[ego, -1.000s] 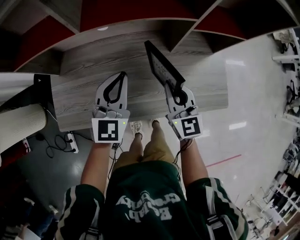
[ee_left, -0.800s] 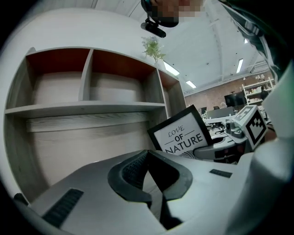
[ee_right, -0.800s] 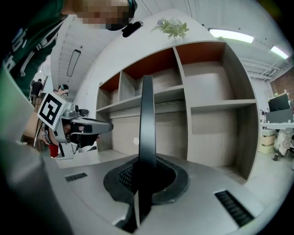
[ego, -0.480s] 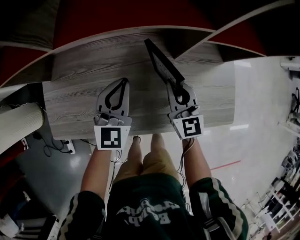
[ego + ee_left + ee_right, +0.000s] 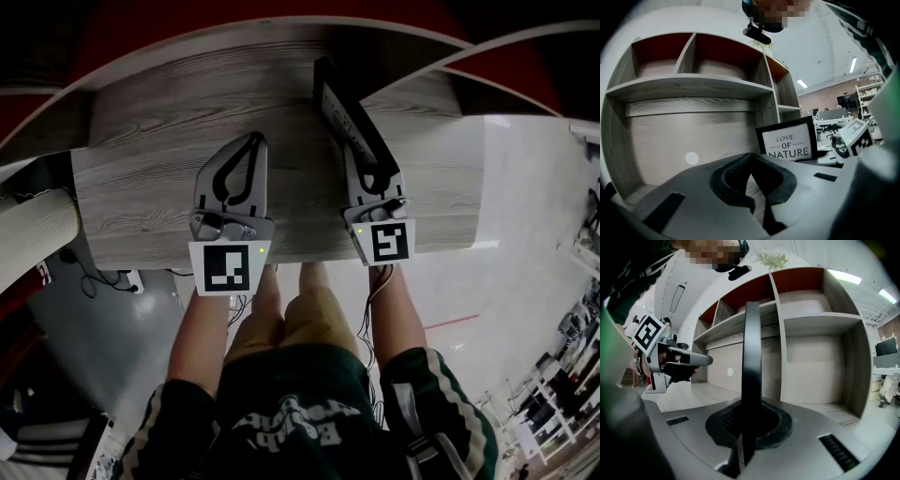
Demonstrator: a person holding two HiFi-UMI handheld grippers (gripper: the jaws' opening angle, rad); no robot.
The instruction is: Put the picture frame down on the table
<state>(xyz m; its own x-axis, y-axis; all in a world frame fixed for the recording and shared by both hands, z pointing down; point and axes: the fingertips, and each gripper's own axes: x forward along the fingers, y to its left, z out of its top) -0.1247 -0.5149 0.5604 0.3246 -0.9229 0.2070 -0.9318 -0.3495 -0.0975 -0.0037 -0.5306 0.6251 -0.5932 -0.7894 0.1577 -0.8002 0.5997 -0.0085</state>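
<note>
A black picture frame [image 5: 342, 108] with the print "LOVE OF NATURE" [image 5: 790, 143] stands upright on its edge over the grey wood table [image 5: 141, 159]. My right gripper [image 5: 358, 150] is shut on the frame's near edge, and in the right gripper view the frame [image 5: 751, 371] shows edge-on between the jaws. Whether the frame's bottom touches the table is hidden. My left gripper [image 5: 254, 141] hovers beside it to the left, shut with nothing in it; its tips [image 5: 751, 157] meet.
A wood shelf unit [image 5: 693, 86] with red-backed compartments [image 5: 801, 280] rises at the table's far side. The table's front edge [image 5: 291, 255] runs just under both gripper cubes. A pale roll [image 5: 33, 234] lies at the left, cables [image 5: 94, 281] on the floor.
Both grippers have come down toward the tabletop, the frame with the right one. The frame now stands more upright and lower over the wood.
</note>
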